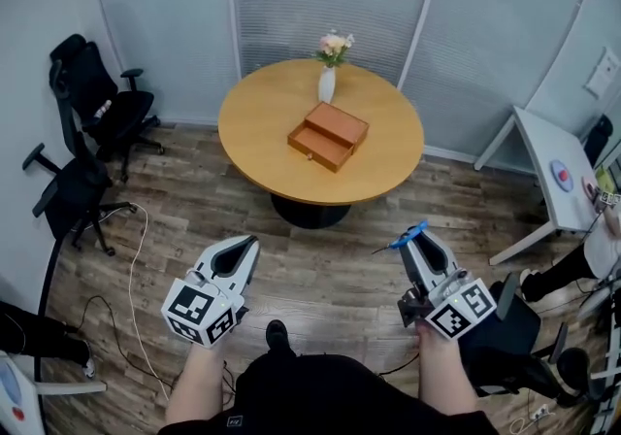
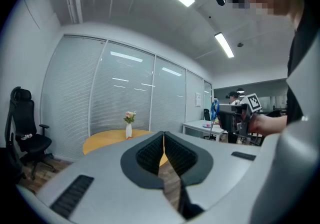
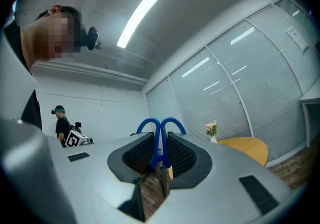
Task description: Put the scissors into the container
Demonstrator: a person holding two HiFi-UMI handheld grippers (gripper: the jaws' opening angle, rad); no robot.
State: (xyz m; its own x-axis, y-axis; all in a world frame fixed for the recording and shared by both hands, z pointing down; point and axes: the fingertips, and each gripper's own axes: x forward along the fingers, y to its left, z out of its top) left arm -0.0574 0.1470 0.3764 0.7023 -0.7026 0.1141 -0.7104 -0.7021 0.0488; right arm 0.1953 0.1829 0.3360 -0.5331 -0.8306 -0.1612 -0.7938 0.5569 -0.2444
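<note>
My right gripper is shut on blue-handled scissors; in the right gripper view the scissors stand between the pads, handles up and blades down. My left gripper is shut with nothing in it, and the left gripper view shows its pads pressed together. Both grippers hover over the wooden floor, well short of the round table. On that table sits the orange wooden container, a low box with a drawer pulled out toward me.
A white vase with flowers stands just behind the container. Two black office chairs are at the left, with cables on the floor. A white desk and a seated person's legs are at the right.
</note>
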